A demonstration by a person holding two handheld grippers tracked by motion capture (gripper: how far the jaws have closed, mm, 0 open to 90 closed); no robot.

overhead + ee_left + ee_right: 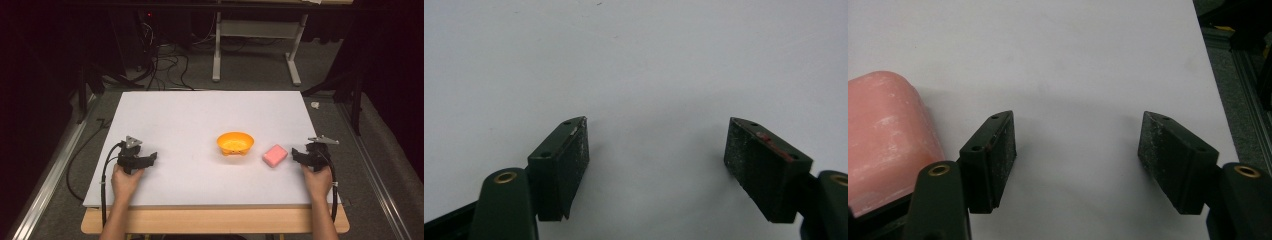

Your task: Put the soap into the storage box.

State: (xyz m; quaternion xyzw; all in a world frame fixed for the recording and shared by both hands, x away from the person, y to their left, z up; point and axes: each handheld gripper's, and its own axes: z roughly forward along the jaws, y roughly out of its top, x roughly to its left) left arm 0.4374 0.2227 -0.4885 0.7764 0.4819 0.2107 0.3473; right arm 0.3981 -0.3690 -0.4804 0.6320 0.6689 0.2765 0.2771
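Sponge [888, 145] cut off by the left edge of the right gripper view, its lower end hidden behind the right tool [1078, 165], bowl [235, 143] contents too small to tell, small white scrap [315, 105] off the table's far right corner unclear

Pink sponge [275, 155] and orange bowl [235, 143] break the otherwise bare table [200, 115].

Orange bowl [235, 143], pink sponge [275, 155], white desk [200, 115] with a wood edge, black hand-held grippers, grey floor [250, 70].
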